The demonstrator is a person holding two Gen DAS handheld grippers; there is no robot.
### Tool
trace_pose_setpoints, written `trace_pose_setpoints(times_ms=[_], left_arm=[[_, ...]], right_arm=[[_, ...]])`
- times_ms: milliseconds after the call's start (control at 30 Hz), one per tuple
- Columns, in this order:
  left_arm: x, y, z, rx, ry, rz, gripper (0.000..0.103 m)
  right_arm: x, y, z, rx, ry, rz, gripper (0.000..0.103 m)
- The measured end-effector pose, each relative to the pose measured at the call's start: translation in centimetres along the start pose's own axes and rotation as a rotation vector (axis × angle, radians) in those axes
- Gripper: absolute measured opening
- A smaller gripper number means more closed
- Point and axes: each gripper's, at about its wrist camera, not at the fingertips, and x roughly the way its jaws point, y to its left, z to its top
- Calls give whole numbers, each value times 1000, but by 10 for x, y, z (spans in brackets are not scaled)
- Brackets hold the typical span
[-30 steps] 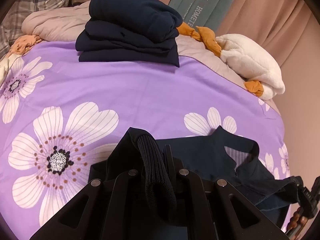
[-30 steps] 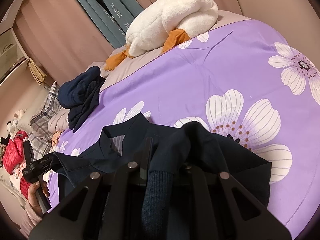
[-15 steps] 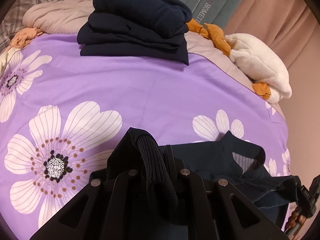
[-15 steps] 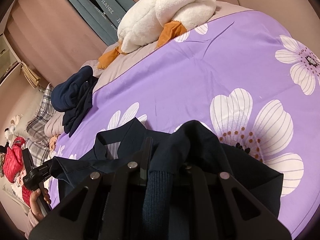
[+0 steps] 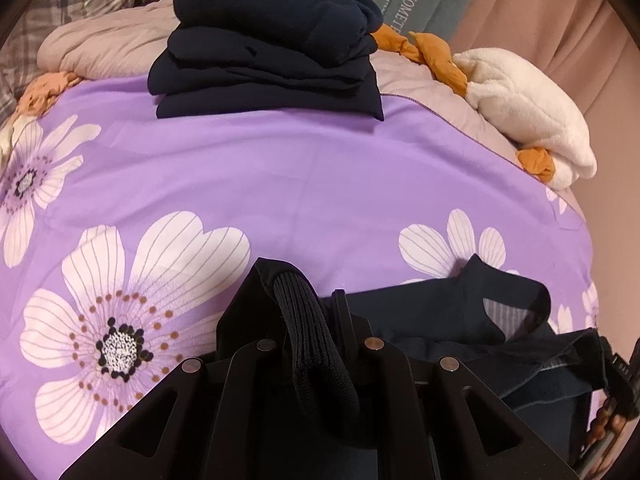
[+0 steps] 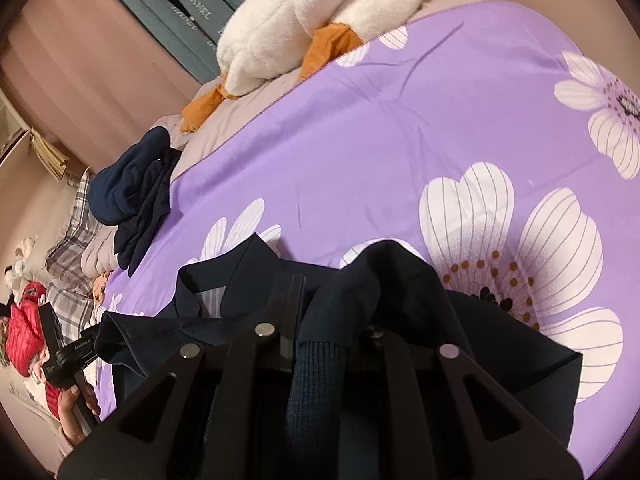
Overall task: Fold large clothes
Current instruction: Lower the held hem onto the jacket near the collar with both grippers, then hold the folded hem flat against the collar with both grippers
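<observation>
A dark navy garment [image 5: 448, 320] with a V collar lies on the purple flowered bedspread [image 5: 280, 176]. My left gripper [image 5: 316, 316] is shut on one of its corners, with a ribbed cuff [image 5: 308, 332] draped between the fingers. My right gripper [image 6: 324, 312] is shut on another corner of the garment [image 6: 400, 280], also with a ribbed cuff [image 6: 316, 376] hanging over it. Each gripper shows at the edge of the other's view, the right one [image 5: 616, 372] and the left one [image 6: 72, 356], both holding the garment low over the bed.
A stack of folded navy clothes [image 5: 268, 40] sits at the far side of the bed. A white plush goose with orange feet [image 5: 528, 108] lies at the back right. Plaid pillows [image 6: 76, 236] and a red jacket [image 6: 28, 312] are off to the left.
Both grippers have moved forward over the bed with the garment; the folded stack and goose look closer. Grips unchanged.
</observation>
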Motion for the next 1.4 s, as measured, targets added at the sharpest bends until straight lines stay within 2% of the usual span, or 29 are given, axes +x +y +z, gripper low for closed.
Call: trace_pose_setpoints(times_ms=[433,1400], left_arm=[[10,-9,1,78,-10,66,13],[26,-11,-2,122,0,96,14]], right_arm=[[10,-5,0,10,21,-28,14],[27,-12,0,37,46,-47,16]])
